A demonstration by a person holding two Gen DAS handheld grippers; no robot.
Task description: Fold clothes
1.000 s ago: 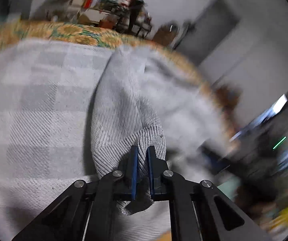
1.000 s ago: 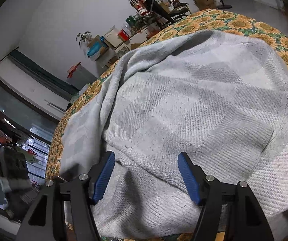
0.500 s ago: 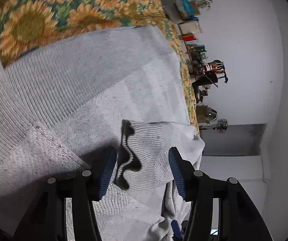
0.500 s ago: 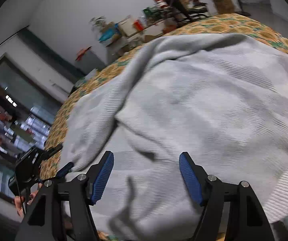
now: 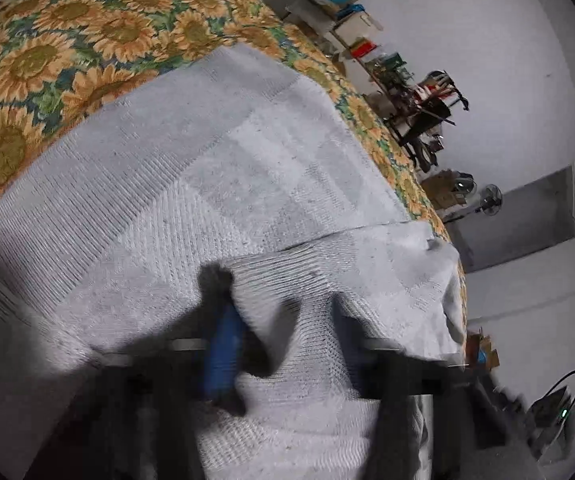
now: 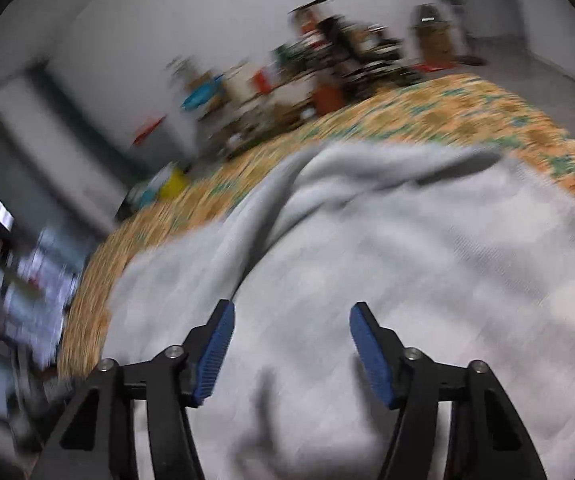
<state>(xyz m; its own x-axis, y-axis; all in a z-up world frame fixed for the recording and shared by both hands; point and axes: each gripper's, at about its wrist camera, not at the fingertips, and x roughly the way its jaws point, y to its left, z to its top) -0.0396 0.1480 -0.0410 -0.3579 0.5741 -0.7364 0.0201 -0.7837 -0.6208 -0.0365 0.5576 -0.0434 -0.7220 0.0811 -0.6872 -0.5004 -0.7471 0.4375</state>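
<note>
Judging the grey knit sweater (image 5: 247,184) soft and floppy, we'd pinch its folded sleeve edge (image 5: 327,244); both grippers, left (image 5: 283,344) and right (image 6: 291,344), gape, holding nothing.

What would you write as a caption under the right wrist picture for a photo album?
The open right gripper hovers over a grey knitted sweater spread on a sunflower-print cloth, with a cluttered room blurred behind.

A lived-in home room used partly for storage. A sunflower-print cloth (image 5: 87,40) covers the broad surface on which a grey knitted garment (image 5: 247,200) lies, and at about one o'clock in the left wrist view cluttered shelves (image 5: 367,52) of boxes line a white wall, with a standing fan (image 5: 489,196) beside a doorway (image 5: 527,216) at three o'clock.
</note>
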